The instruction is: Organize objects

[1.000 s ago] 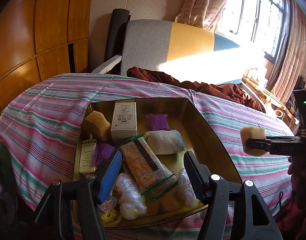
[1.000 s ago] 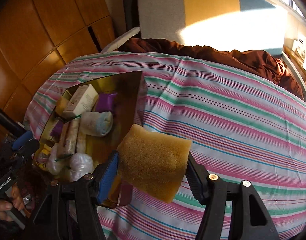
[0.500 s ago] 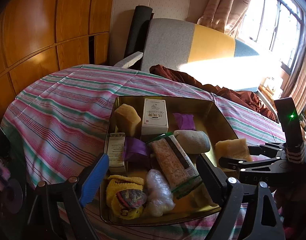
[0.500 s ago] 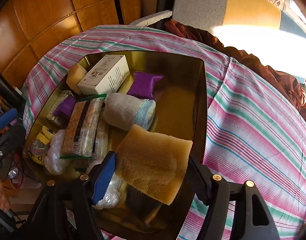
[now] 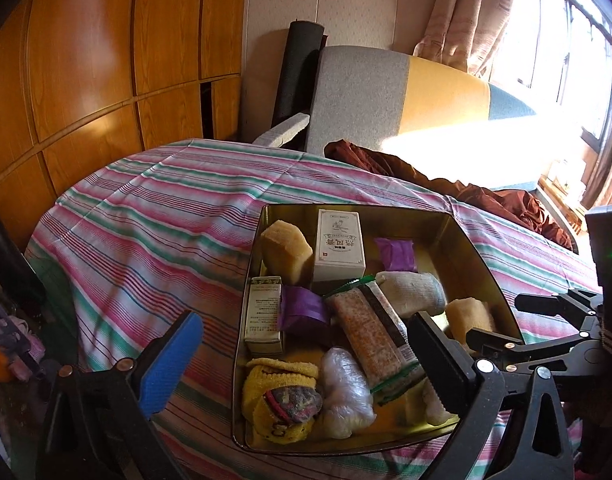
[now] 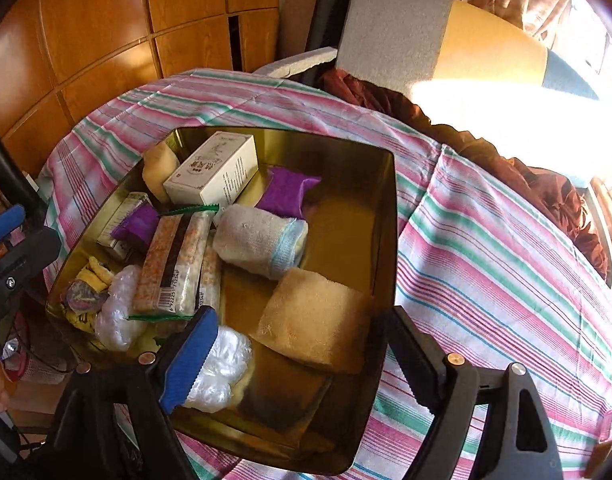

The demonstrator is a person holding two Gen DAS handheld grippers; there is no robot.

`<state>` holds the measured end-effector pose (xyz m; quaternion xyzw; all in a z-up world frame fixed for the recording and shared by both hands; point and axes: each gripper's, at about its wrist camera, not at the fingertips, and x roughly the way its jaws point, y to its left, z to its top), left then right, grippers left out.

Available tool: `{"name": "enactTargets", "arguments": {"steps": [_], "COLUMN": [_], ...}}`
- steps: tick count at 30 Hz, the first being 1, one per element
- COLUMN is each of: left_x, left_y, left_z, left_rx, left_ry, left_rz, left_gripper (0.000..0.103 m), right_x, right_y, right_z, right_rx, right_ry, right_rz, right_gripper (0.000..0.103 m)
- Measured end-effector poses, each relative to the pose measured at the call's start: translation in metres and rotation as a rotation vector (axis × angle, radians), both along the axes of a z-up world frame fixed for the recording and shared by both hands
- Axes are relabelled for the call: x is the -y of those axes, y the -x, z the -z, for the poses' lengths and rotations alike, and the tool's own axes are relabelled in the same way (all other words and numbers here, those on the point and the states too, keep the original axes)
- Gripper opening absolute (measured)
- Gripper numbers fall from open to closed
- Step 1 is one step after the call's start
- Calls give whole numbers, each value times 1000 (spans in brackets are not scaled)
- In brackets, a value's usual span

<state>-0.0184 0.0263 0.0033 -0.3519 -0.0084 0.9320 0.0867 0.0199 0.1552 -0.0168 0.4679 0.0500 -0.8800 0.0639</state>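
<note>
We just let go: sponge (image 6: 314,320) now lies inside gold tin (image 6: 386,240), lower centre of right view. Right claw (image 6: 301,360) spread wide, empty. Left claw (image 5: 306,360) open too, idle. Sponge stowed; next item awaits.

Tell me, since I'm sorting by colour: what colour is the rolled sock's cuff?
Light blue; the sock itself is off-white. The right wrist view shows it best.
</note>
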Motion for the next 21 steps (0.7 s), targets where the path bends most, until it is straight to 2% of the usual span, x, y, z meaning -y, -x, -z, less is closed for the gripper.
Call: {"name": "enactTargets", "arguments": {"steps": [5, 10, 14, 21], "left_x": [-2, -6, -7, -6], "left_y": [-5, -12, -23, -33], "left_z": [-9, -13, -15, -17], "left_rx": [-10, -10, -27, -51], "left_ry": [-3, 32, 24, 5], "left_rz": [-40, -95, -95, -108], "left_gripper": [103, 103, 103, 103], "right_x": [-6, -11, -14, -10], "right_y": [-20, -47, -57, -57], "right_z": [-11, -20, -25, -25], "right_rx": [-87, -182, -218, -210], "right_ry": [27, 23, 18, 16], "right_rz": [128, 238, 269, 262], "right_gripper": [87, 87, 87, 87]}}
